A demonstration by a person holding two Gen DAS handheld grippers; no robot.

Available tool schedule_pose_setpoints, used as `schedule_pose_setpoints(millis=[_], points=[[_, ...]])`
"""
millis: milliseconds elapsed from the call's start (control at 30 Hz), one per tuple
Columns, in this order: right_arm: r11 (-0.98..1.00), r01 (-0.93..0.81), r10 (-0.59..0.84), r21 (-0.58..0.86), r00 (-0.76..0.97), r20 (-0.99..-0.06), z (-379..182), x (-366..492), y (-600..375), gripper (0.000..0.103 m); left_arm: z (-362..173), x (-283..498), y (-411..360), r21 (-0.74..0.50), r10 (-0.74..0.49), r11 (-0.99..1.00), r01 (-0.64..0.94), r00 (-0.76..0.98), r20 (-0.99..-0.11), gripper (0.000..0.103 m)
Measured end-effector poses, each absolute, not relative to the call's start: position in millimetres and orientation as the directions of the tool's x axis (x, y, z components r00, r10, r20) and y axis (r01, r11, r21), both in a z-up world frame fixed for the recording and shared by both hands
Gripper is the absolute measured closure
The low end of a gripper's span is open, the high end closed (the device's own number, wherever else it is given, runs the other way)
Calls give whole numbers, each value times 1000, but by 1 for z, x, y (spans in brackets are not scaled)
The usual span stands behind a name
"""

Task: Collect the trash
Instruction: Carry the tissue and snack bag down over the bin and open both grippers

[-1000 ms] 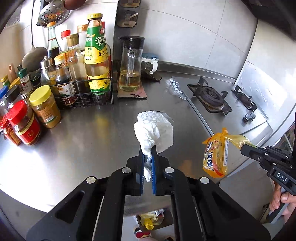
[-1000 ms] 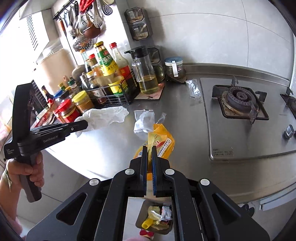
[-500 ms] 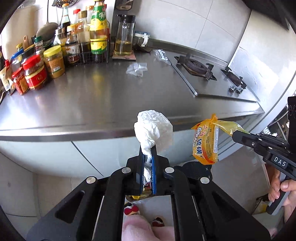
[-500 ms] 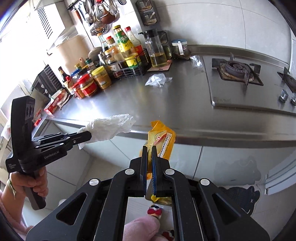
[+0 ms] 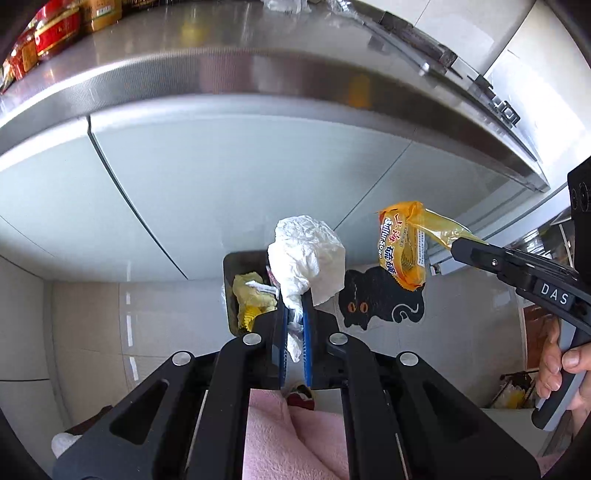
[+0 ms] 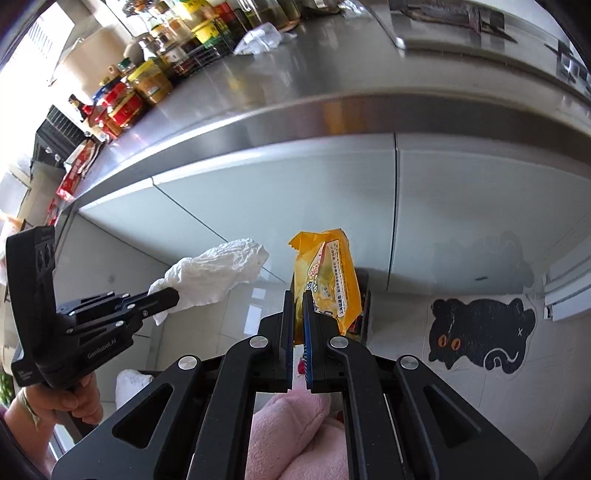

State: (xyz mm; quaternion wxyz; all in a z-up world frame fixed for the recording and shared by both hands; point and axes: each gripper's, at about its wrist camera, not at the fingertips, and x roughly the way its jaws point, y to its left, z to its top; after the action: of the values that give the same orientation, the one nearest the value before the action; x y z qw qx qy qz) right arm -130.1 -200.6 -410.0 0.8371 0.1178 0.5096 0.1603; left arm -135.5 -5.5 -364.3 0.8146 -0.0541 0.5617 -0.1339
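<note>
My left tool (image 5: 294, 314) is pinched tight on a crumpled white paper towel (image 5: 306, 258), whose bulk balloons out past the blue pads while a thin tail runs back between them; its long axis follows the line of the fingers. My right tool (image 6: 298, 314) is clamped just as narrowly on one end of a yellow snack wrapper (image 6: 327, 273), which stands up from the pads with its jagged torn end farthest from me. In the left view that wrapper (image 5: 402, 247) hangs long-ways downward from the right tool (image 5: 458, 245), just beside the towel but not touching it; in the right view the towel (image 6: 218, 275) stretches sideways from the left tool (image 6: 173, 295).

Directly beyond my left tool, low on the tiled floor (image 5: 166, 321), sits a dark trash bin (image 5: 231, 295) with yellow wrappers inside, partly hidden by the towel. In the right view the bin's edge (image 6: 365, 306) peeps out behind the wrapper. A black cat-shaped mat (image 6: 484, 332) lies on the floor to the right of it.

Above stand pale cabinet doors (image 5: 240, 184) under the rim of the stainless steel surface (image 6: 295, 74). On it, a crumpled clear plastic bag (image 6: 262, 38) lies near jars and bottles (image 6: 147, 81), and a gas hob (image 6: 443, 14) sits at the far right.
</note>
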Motion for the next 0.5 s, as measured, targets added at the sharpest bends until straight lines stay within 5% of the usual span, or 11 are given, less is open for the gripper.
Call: schedule_pose_setpoints(millis=[500], points=[[924, -54, 377, 378, 279, -883, -553, -63, -161, 97, -522, -101, -12, -242, -257, 965, 101, 169, -952, 98]])
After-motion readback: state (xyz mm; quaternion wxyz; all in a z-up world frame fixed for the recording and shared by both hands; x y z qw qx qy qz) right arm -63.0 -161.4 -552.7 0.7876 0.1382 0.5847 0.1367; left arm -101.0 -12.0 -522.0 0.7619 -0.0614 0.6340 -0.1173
